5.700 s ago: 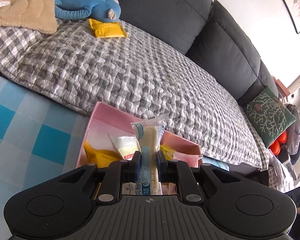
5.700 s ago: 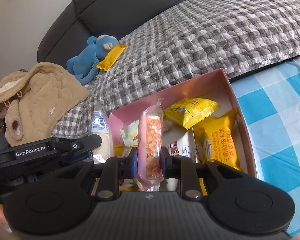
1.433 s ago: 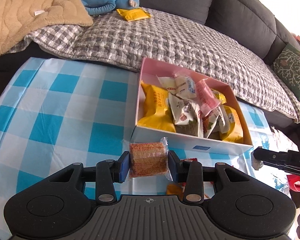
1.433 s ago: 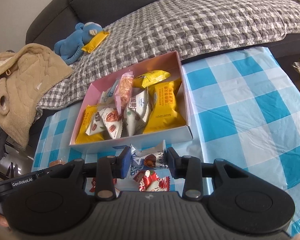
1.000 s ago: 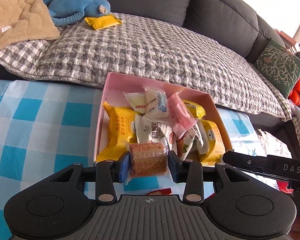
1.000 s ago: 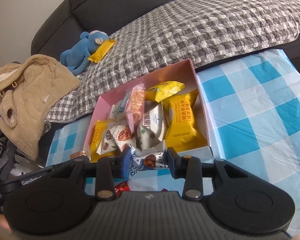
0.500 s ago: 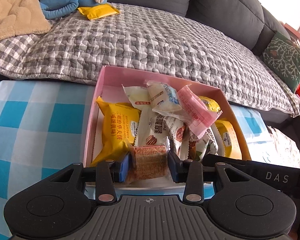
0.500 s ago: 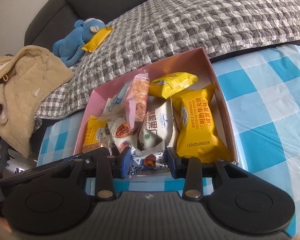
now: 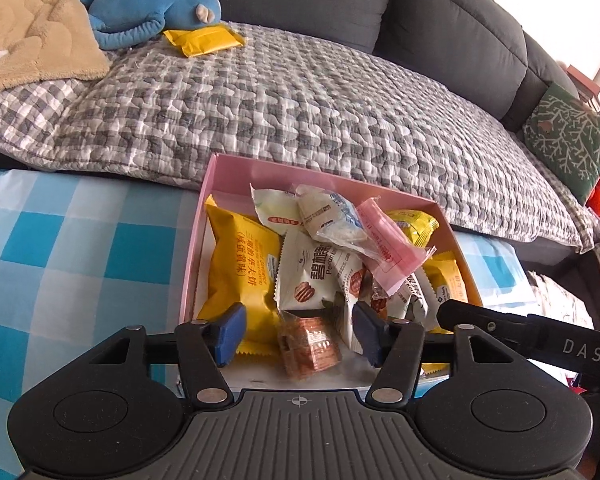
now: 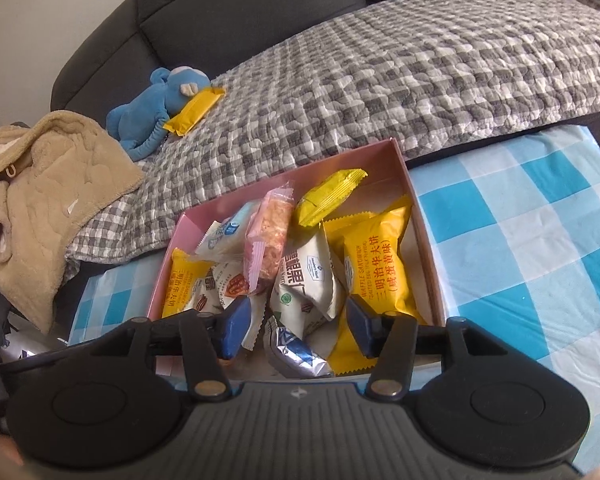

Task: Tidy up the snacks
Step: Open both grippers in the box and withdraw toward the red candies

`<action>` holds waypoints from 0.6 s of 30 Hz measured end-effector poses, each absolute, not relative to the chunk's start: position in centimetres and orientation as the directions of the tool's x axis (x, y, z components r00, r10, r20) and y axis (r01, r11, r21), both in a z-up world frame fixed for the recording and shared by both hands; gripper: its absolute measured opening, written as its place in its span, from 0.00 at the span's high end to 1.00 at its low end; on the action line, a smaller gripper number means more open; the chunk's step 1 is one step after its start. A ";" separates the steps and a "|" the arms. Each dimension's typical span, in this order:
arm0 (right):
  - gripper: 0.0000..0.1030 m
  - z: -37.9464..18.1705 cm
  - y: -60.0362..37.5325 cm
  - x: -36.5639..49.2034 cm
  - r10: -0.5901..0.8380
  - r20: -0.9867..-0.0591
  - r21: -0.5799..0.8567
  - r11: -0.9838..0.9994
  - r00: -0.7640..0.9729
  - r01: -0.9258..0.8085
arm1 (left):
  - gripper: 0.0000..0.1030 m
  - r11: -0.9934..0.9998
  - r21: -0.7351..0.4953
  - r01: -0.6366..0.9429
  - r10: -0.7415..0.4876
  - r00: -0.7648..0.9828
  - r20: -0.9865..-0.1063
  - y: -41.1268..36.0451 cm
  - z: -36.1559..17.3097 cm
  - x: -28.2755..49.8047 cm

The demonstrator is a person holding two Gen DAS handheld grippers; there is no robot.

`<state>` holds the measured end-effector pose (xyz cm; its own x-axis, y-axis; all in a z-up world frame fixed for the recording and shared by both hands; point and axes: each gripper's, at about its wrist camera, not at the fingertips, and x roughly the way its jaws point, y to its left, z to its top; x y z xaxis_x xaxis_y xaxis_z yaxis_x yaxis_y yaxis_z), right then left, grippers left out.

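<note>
A pink box [image 9: 236, 168] [image 10: 400, 160] full of snack packets stands on the checked tablecloth in front of the sofa. My left gripper [image 9: 298, 330] is open over the box's near end; a brown wafer packet [image 9: 310, 344] lies loose in the box between its fingers. My right gripper [image 10: 294, 324] is open over the same end; a silver-blue packet [image 10: 294, 350] lies loose below it. Yellow sandwich packets [image 9: 240, 268] [image 10: 378, 264], white nut packets [image 9: 316, 276] and a pink packet [image 10: 270, 236] fill the box.
A blue-and-white checked tablecloth [image 9: 60, 248] [image 10: 540, 240] covers the table. Behind it is a grey sofa with a checked quilt [image 9: 300, 100], a blue plush toy [image 9: 148, 0], a yellow packet [image 9: 204, 40], a beige blanket [image 10: 40, 184] and a green cushion [image 9: 568, 136].
Both grippers have opened over the box's near end. The wafer packet has dropped from the left gripper and the silver-blue packet from the right one into the box.
</note>
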<state>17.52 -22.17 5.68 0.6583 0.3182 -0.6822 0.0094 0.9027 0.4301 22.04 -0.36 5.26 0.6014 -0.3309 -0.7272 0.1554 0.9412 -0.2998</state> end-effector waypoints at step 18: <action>0.45 6.5 -21.3 14.1 0.225 -0.755 0.208 0.973 0.616 -0.100 | 0.33 0.964 -0.237 0.120 -0.262 0.563 -0.784 1.4 6.0 16.1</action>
<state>14.09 -21.32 6.49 0.6159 0.2252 -0.7550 -0.1003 0.9729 0.2084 16.06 1.36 6.02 0.5632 -0.2621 -0.7836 0.1197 0.9642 -0.2365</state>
